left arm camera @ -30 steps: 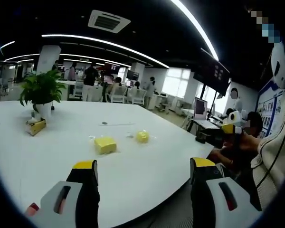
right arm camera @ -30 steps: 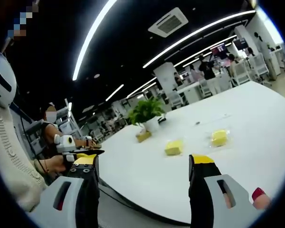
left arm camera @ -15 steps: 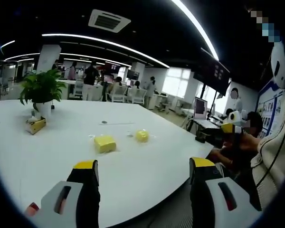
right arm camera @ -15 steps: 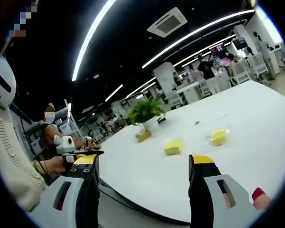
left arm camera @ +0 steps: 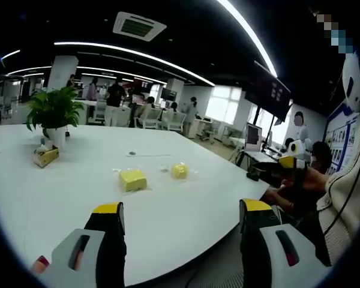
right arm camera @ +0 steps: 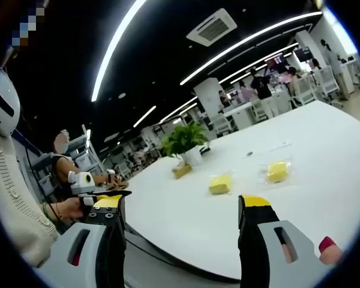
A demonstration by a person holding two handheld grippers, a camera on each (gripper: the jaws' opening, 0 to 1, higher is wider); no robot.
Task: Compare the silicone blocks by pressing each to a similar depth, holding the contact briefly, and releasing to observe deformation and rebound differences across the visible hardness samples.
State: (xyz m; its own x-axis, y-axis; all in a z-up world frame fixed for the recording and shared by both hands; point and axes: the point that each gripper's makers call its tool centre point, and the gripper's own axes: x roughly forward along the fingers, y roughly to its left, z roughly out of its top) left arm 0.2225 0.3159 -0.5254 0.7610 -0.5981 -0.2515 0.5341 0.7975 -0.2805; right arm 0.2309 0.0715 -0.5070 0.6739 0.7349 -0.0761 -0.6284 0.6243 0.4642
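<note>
Two yellow silicone blocks lie on a big white table point(left arm camera: 78, 198). In the left gripper view the flat square block point(left arm camera: 132, 179) sits left of the smaller rounder block point(left arm camera: 179, 171), both well beyond my left gripper point(left arm camera: 183, 210), which is open and holds nothing. In the right gripper view the square block point(right arm camera: 220, 183) and the rounder block point(right arm camera: 277, 171) rest on the white table point(right arm camera: 324, 144), far ahead of my open, unloaded right gripper point(right arm camera: 183, 204).
A potted green plant point(left arm camera: 53, 114) and a small yellow box point(left arm camera: 45, 157) stand at the table's far left. The plant point(right arm camera: 185, 143) is also in the right gripper view. A seated person point(right arm camera: 66, 174) holds another gripper device point(right arm camera: 87, 186). People and desks fill the office background.
Both cameras have shifted slightly, so the blocks sit a little differently in each picture. Both grippers stay open, and the blocks have not moved on the table.
</note>
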